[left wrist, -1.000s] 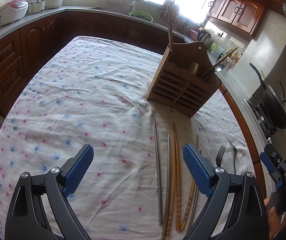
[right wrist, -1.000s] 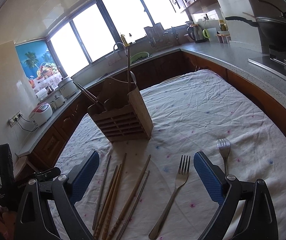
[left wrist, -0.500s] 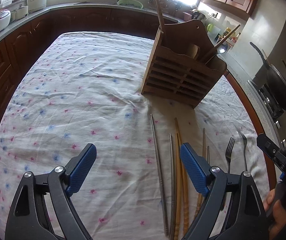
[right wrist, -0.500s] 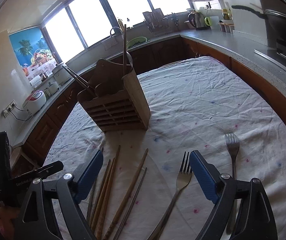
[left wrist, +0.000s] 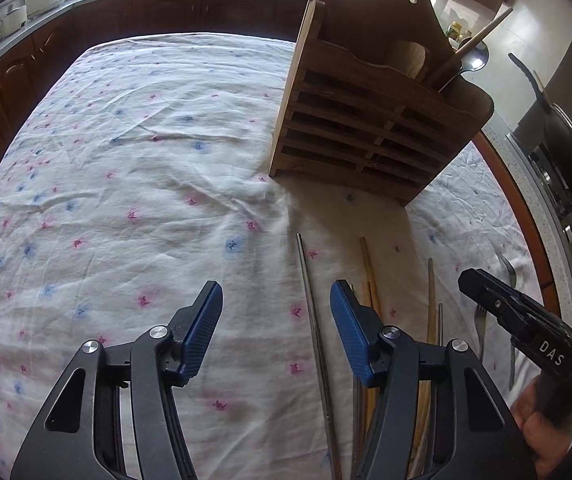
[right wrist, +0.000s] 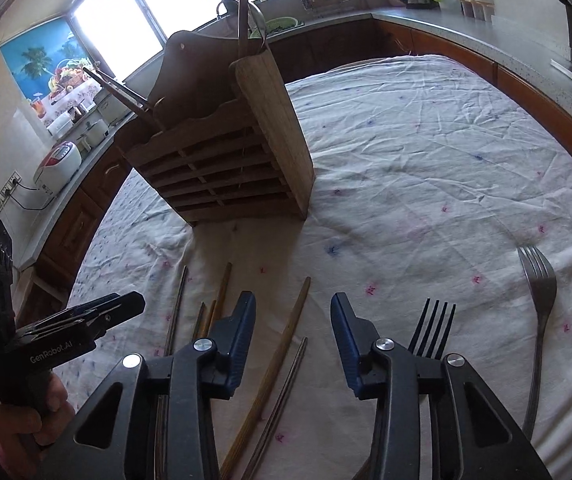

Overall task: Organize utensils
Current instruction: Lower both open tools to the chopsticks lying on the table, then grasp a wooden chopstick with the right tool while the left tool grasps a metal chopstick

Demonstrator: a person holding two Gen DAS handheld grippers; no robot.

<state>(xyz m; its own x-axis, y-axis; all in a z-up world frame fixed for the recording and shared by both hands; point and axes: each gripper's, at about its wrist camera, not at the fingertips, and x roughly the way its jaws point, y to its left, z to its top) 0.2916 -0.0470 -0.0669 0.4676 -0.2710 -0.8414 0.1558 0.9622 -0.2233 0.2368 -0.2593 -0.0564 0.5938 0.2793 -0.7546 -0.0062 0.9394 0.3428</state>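
Note:
A wooden slatted utensil holder (left wrist: 374,120) (right wrist: 226,160) stands on the flowered tablecloth (left wrist: 126,184) with a few utensils upright in it. In front of it lie a metal chopstick (left wrist: 314,320), wooden chopsticks (left wrist: 368,272) (right wrist: 286,344) and two forks (right wrist: 434,328) (right wrist: 540,292). My left gripper (left wrist: 276,320) hovers low over the cloth, jaws closing, with the metal chopstick lying between the pads, untouched. My right gripper (right wrist: 292,332) is also closing, astride a wooden chopstick and a thin metal one (right wrist: 290,368), pads clear of both.
Dark wood cabinets and a grey counter ring the table. A rice cooker (right wrist: 60,160) sits at the left of the right wrist view; a black wok (left wrist: 566,152) on the stove lies beyond the table's right edge. A hand (right wrist: 42,408) holds the left gripper's handle.
Both grippers have sunk toward the cloth and come closer to the holder. Both pairs of jaws have narrowed around the chopsticks. The utensils have not moved.

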